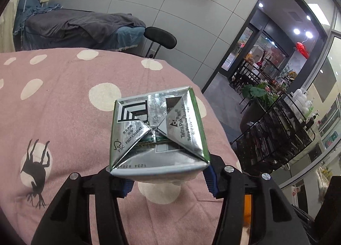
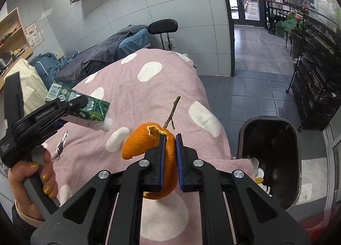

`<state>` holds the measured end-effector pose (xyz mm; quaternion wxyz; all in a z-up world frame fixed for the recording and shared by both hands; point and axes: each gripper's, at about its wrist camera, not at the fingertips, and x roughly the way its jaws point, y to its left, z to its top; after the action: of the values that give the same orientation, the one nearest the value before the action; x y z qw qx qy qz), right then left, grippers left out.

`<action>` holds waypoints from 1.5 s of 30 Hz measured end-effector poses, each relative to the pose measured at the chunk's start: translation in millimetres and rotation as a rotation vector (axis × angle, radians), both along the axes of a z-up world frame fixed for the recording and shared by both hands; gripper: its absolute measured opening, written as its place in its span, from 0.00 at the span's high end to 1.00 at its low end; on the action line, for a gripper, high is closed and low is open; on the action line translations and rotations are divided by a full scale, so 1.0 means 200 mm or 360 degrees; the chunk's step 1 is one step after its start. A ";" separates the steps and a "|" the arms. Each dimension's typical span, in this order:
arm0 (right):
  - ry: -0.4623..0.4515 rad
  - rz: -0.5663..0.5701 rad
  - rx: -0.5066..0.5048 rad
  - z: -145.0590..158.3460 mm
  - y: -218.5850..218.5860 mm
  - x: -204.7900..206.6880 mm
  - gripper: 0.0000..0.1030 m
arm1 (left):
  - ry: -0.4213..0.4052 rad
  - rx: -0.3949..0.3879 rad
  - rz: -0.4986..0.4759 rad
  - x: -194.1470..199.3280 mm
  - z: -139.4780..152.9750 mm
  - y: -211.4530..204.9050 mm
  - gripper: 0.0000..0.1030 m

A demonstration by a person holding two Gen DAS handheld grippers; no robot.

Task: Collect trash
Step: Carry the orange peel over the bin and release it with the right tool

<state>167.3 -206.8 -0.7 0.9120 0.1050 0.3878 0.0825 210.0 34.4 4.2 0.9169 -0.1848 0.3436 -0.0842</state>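
Observation:
My left gripper (image 1: 168, 181) is shut on a green and silver drink carton (image 1: 157, 130), held above the pink dotted tablecloth (image 1: 64, 100) with its silver bottom facing the camera. The carton (image 2: 85, 106) and the left gripper (image 2: 64, 108) also show at the left of the right wrist view. My right gripper (image 2: 169, 153) is shut on a piece of orange peel (image 2: 140, 140), held above the cloth. A thin twig (image 2: 171, 113) sticks up behind the peel; I cannot tell whether it is joined to it. A dark trash bin (image 2: 275, 159) stands open on the floor to the right of the table.
The bin holds some pale scraps (image 2: 261, 176). A black stool (image 2: 163, 26) and a bed with grey covers (image 2: 100, 53) stand beyond the table. A black wire rack with plants (image 2: 315, 70) lines the right wall. A tiled floor (image 2: 255, 87) leads to glass doors.

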 end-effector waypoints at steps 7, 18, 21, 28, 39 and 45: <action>-0.0015 -0.0119 0.0014 0.01 -0.18 -0.07 0.90 | -0.0106 -0.0001 -0.0089 -0.12 0.08 -0.13 0.50; 0.0054 -0.0440 0.0056 -0.11 -0.62 -0.17 0.90 | -0.0199 -0.0017 -0.0264 -0.24 0.16 -0.36 0.50; 0.0131 -0.0544 0.0055 -0.21 -0.76 -0.15 0.90 | -0.0223 -0.0012 -0.0304 -0.25 0.18 -0.42 0.50; 0.0360 -0.0690 0.0046 -0.55 -0.96 -0.07 0.90 | -0.0255 0.0000 -0.0391 -0.25 0.21 -0.53 0.50; 0.0646 -0.0772 0.0065 -0.96 -1.07 0.08 0.86 | -0.0250 0.0010 -0.0462 -0.25 0.19 -0.62 0.50; 0.0627 -0.0798 0.0104 -1.00 -1.07 0.05 0.45 | -0.0238 0.0008 -0.0480 -0.24 0.19 -0.64 0.50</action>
<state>178.0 -420.4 -199.9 0.8074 0.2405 0.5163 -0.1543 161.9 -94.4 41.7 0.9174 -0.1219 0.2984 -0.2334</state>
